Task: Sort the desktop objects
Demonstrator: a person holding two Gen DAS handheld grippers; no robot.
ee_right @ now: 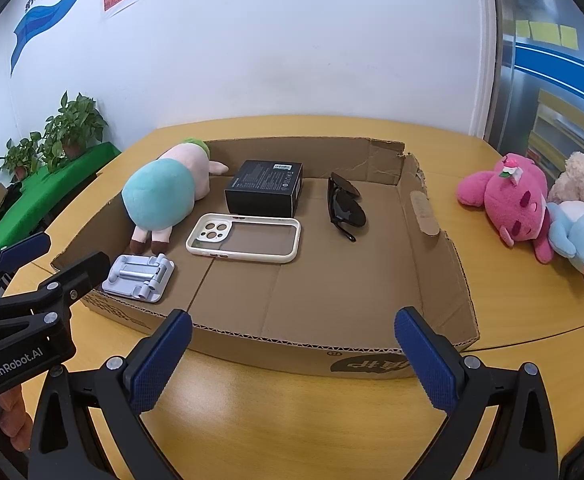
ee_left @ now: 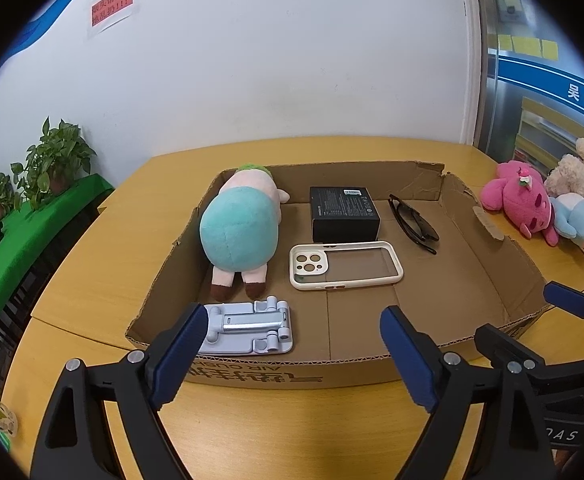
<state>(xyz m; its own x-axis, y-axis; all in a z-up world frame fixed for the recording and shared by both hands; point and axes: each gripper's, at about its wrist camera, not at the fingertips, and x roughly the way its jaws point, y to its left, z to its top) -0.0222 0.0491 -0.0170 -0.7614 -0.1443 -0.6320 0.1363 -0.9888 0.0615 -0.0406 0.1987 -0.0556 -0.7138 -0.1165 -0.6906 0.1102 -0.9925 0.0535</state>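
Cardboard formed a shallow tray (ee_right: 443, 256) near the wooden surface's (ee_right: 292, 420) front edge, holding a plush doll (ee_right: 160, 192), black box (ee_right: 266, 188), phone case (ee_right: 244, 238), sunglasses (ee_right: 345, 208) and folded stand (ee_right: 140, 276). Both the left claw (ee_left: 292, 344) and right claw (ee_right: 292, 344) hung wide, empty, before the tray's near wall.

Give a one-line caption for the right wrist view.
Open right gripper before a cardboard tray holding plush toy, black box, phone case, sunglasses.
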